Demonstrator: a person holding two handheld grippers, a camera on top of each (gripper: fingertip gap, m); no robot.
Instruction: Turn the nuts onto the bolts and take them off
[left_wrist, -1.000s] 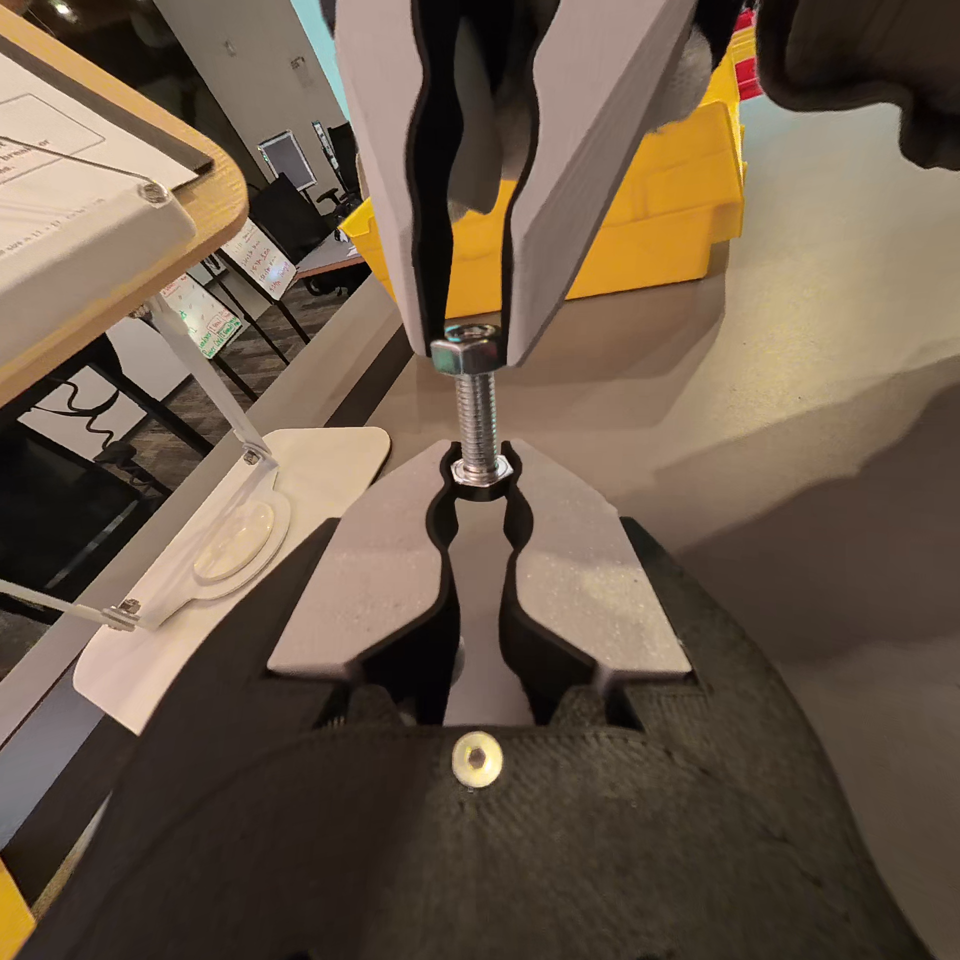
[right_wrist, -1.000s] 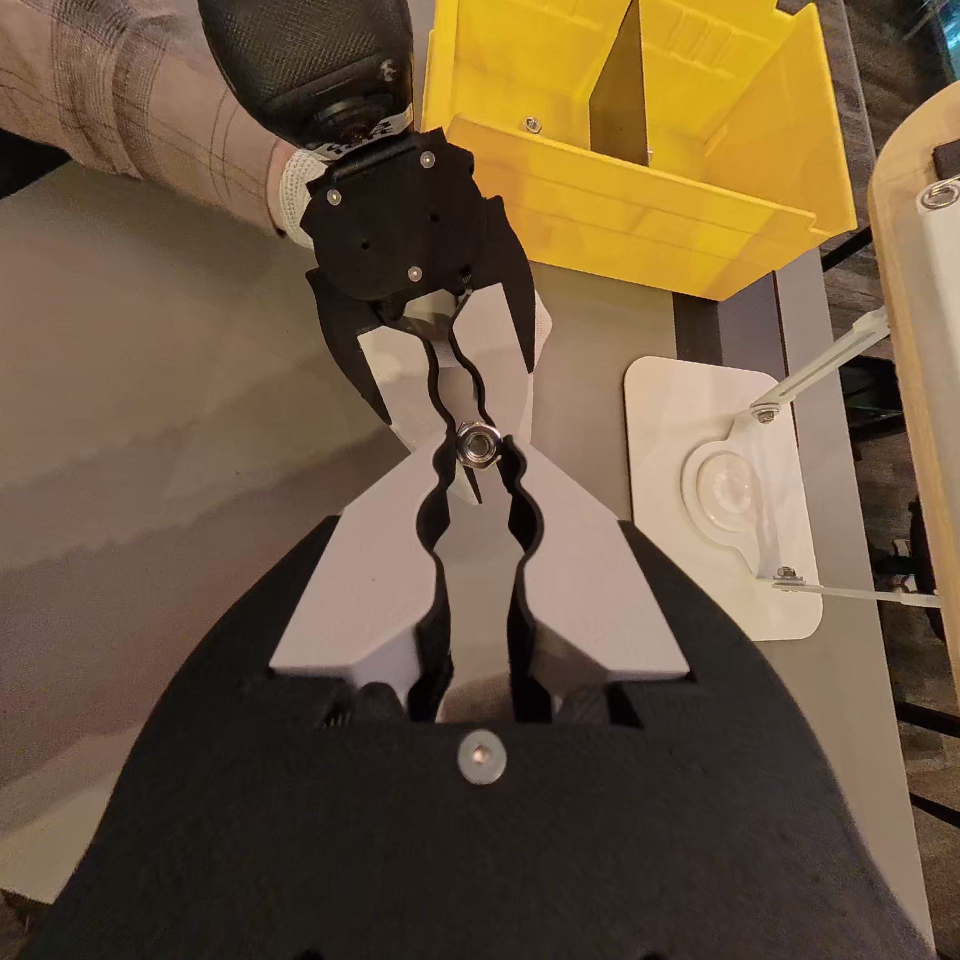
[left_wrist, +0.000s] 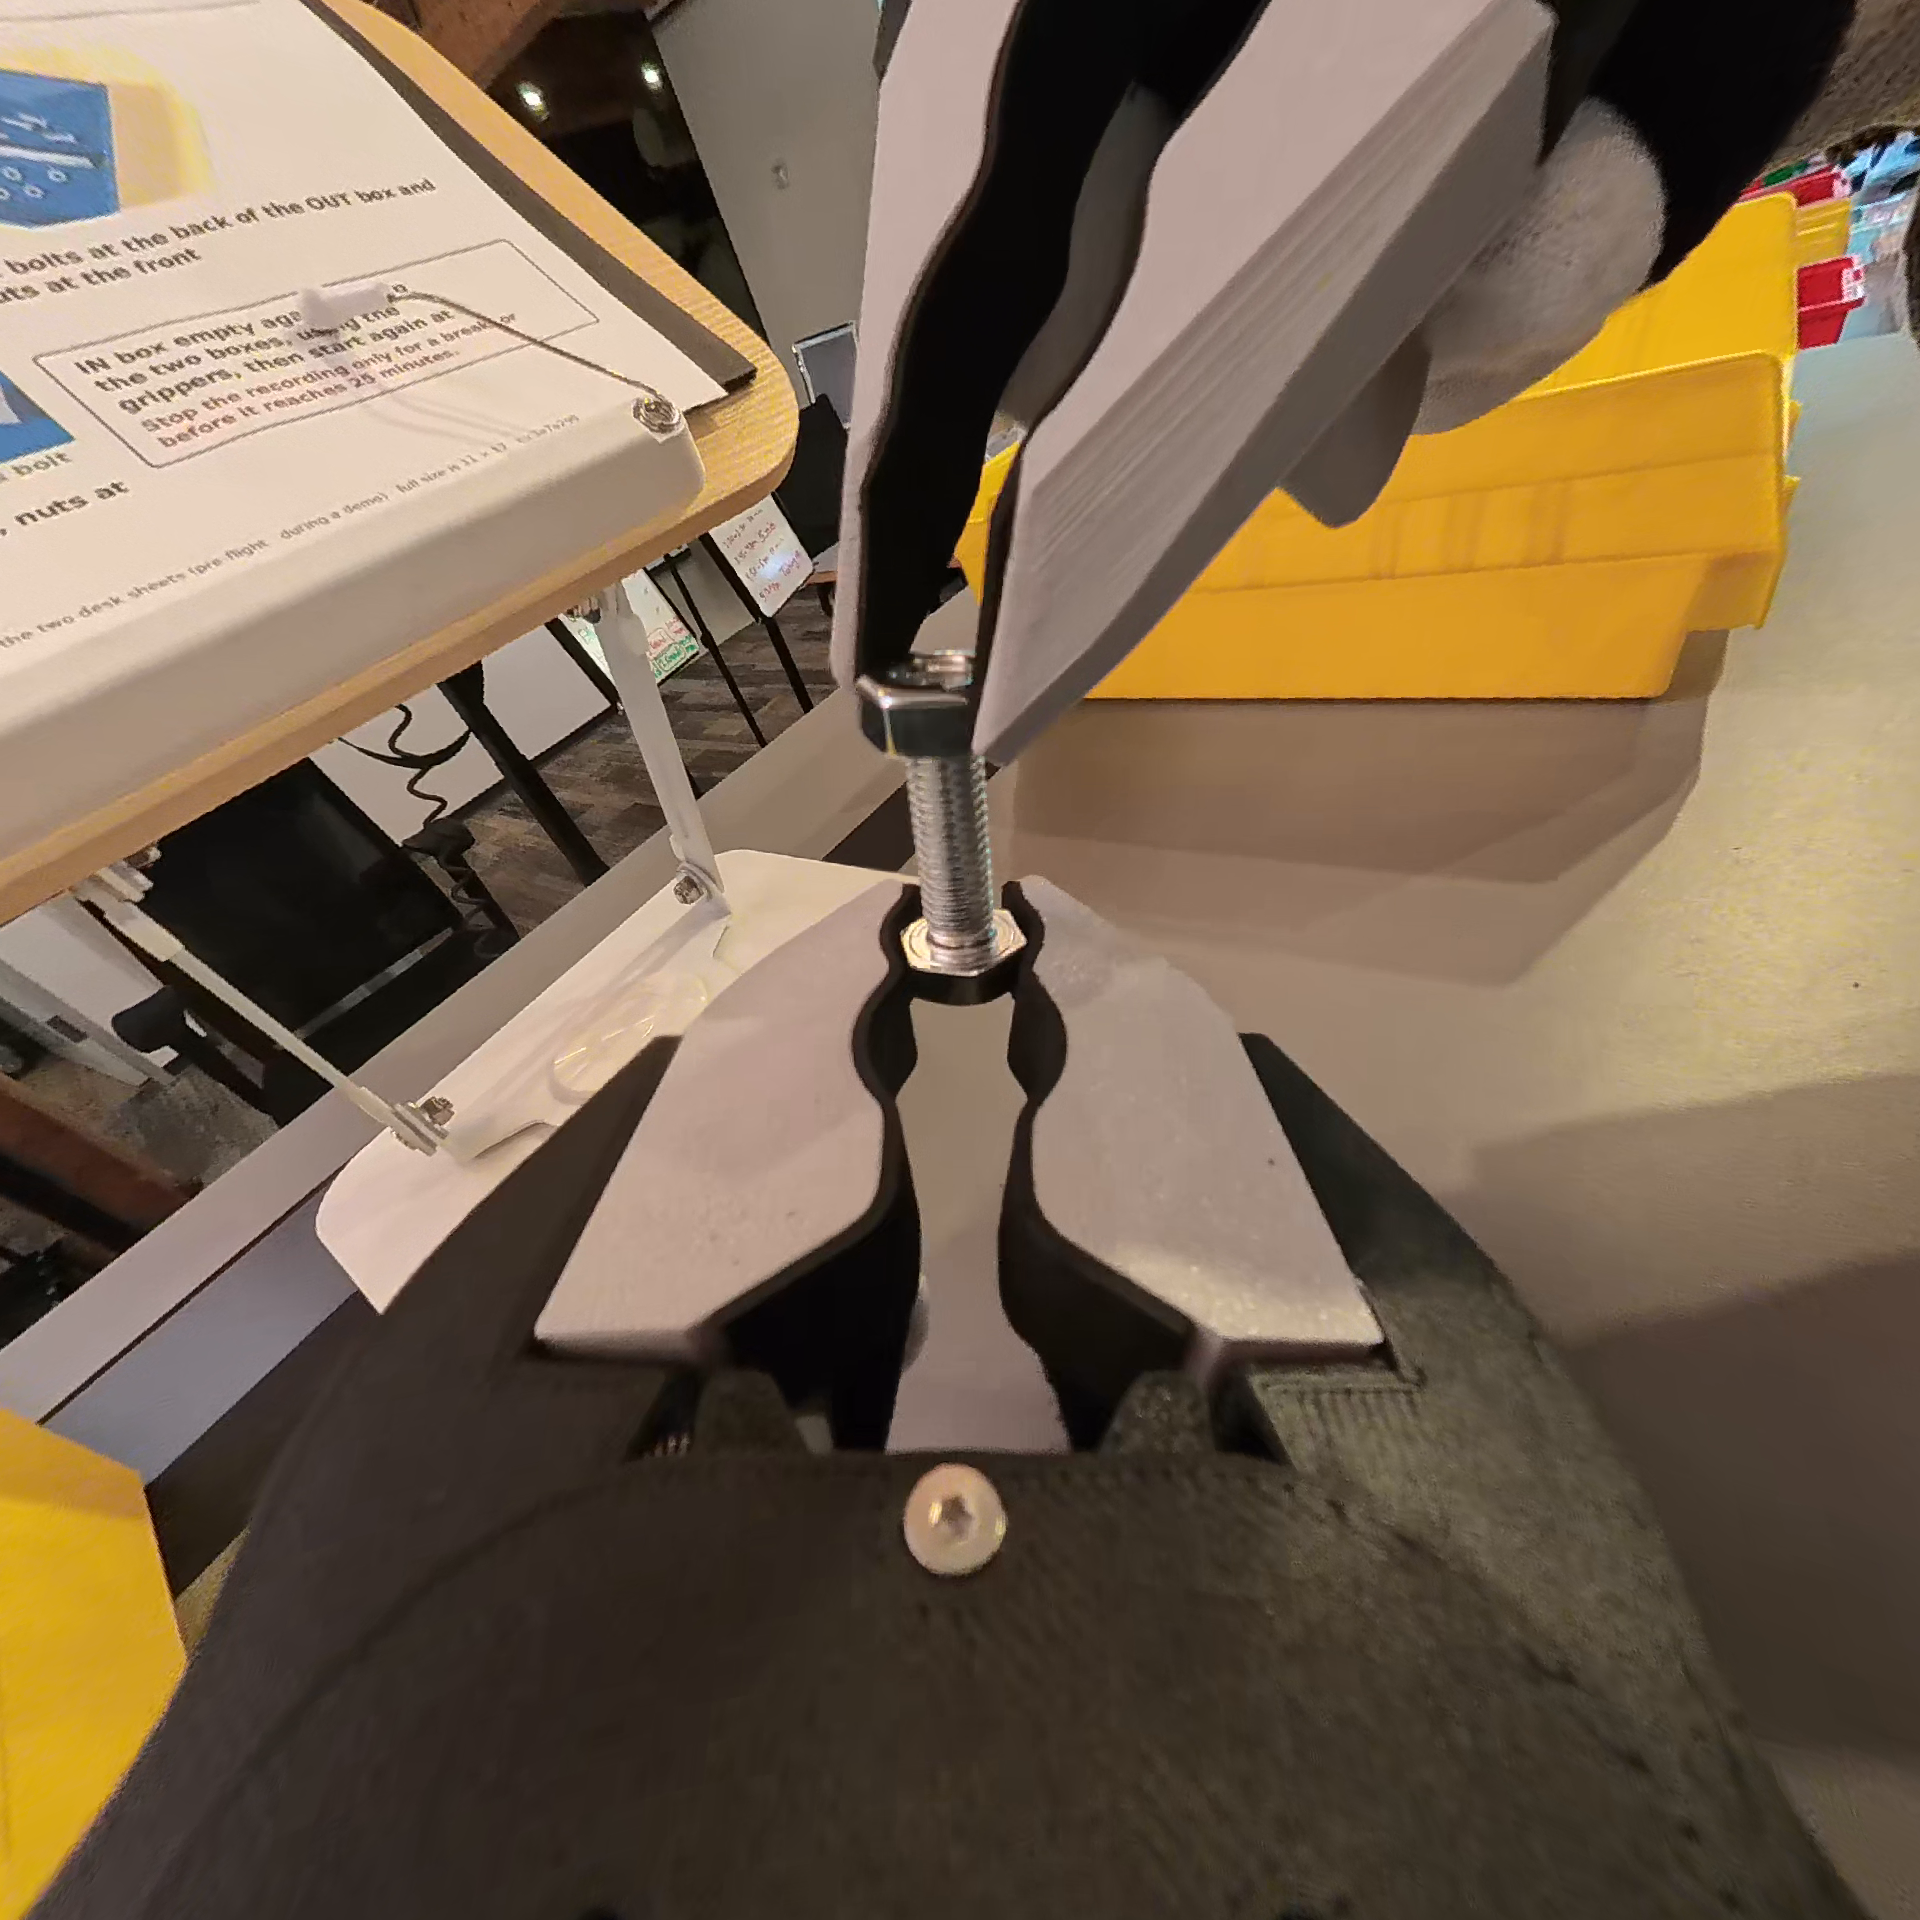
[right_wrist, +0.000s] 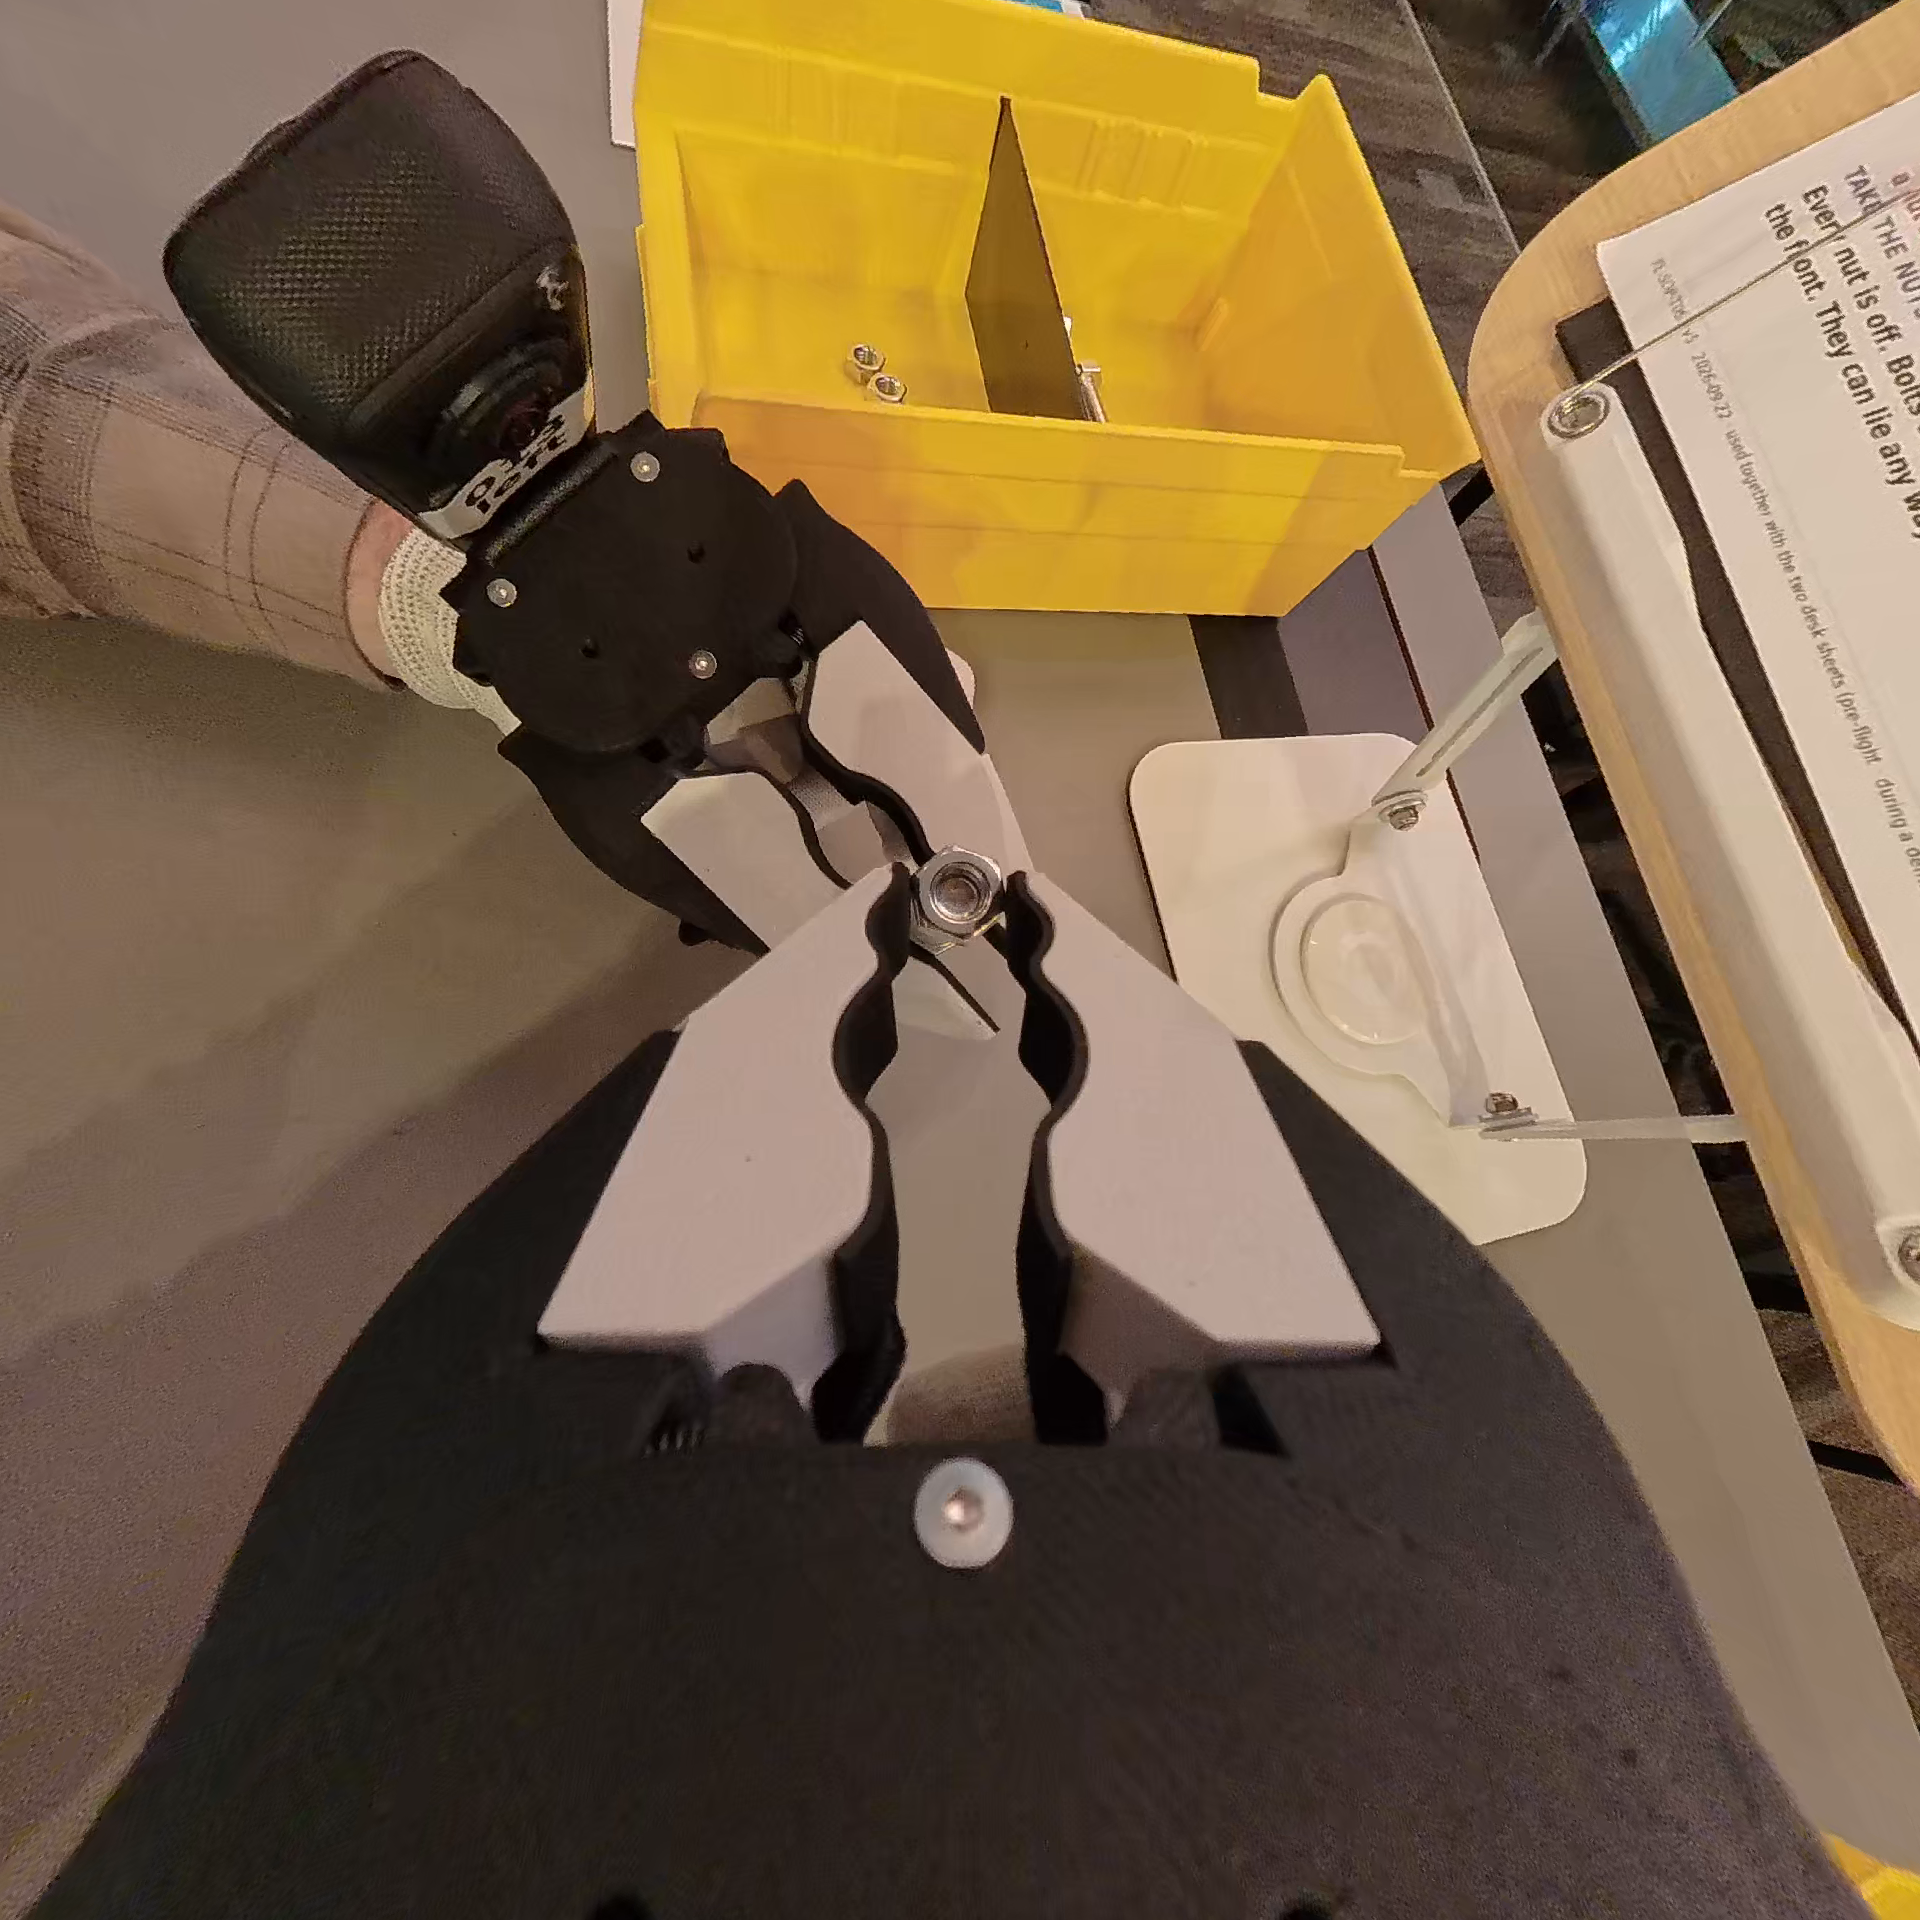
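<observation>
Left gripper (left_wrist: 961, 951) clamps bolt (left_wrist: 948, 842) head, probably; shank runs to 12 o'clock, where right gripper (right_wrist: 956, 914) pinches nut (right_wrist: 954, 900).

left tongs (left_wrist: 961, 951): pale grey fingers with black wavy inner lining, on a black body
right tongs (right_wrist: 956, 914): same pale grey, black lining, black textured body
bolt (left_wrist: 948, 842): shiny silver
nut (left_wrist: 961, 948): shiny silver
bin (right_wrist: 1039, 520): bright yellow, darker yellow divider
bench (right_wrist: 208, 987): plain grey-beige
sleeve (right_wrist: 156, 468): beige with a thin dark check
glove cuff (right_wrist: 416, 613): cream ribbed knit
stand base (right_wrist: 1247, 831): white
board (left_wrist: 748, 416): light wood edge, white sheet
</observation>
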